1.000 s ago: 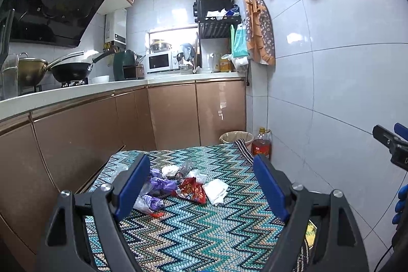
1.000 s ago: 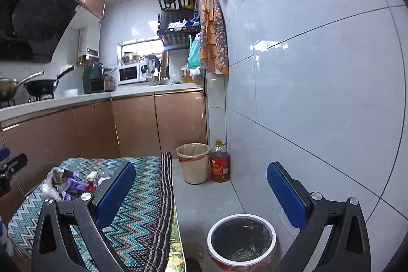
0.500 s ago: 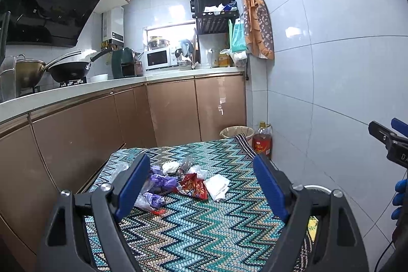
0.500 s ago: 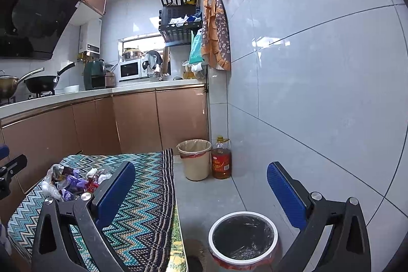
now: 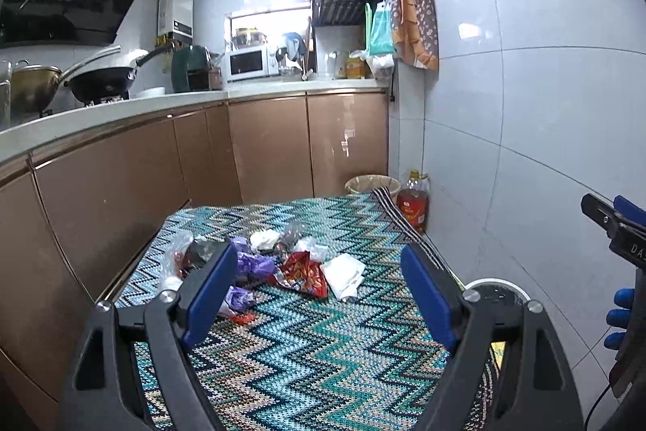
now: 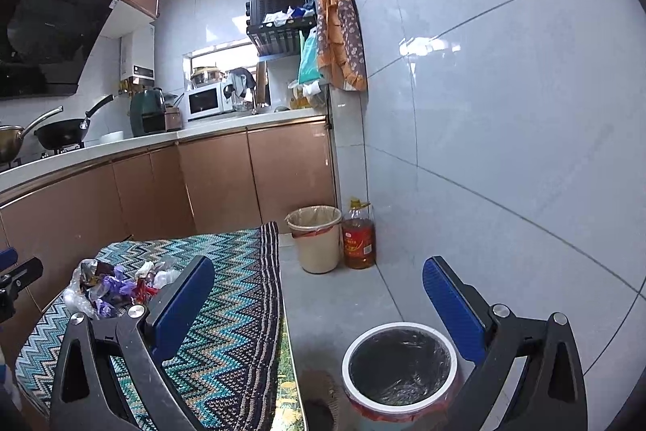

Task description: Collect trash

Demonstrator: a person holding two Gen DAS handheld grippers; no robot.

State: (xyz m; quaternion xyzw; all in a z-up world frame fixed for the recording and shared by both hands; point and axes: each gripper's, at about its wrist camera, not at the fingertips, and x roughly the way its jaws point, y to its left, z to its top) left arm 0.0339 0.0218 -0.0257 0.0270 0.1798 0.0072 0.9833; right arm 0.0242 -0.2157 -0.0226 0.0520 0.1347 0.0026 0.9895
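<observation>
The left gripper [image 5: 319, 285] has its blue fingers spread wide and holds nothing. Against the picture of one second ago, it has come a little closer to the trash pile [image 5: 266, 261]: the pile now looks bigger and sits lower in the left wrist view, at about 11 o'clock from the point between the fingertips. The pile lies on the zigzag cloth [image 5: 323, 350] that covers the table. In it I can tell a red wrapper [image 5: 303, 271], a white tissue [image 5: 343, 271], some purple wrappers [image 5: 252, 263] and a clear plastic bag [image 5: 173, 261]; the smaller pieces I cannot name.

The right gripper [image 6: 319, 293] is also spread and empty. It has changed very little; the view is only slightly lower. At its 5 o'clock the lined bin [image 6: 399, 362] stands on the floor, just beside the table edge, and it looks open and ready. A second bin, the beige bin [image 6: 315, 237], stands farther away at 12 o'clock near the oil bottle [image 6: 357, 237] and the wall.

My judgement is that the collecting has not yet begun: all the trash is on the cloth and nothing is pinched. The small advance of the left gripper suggests the approach to the first piece. The tissue and the red wrapper are nearest to it, so one of them is probably the first to take.
</observation>
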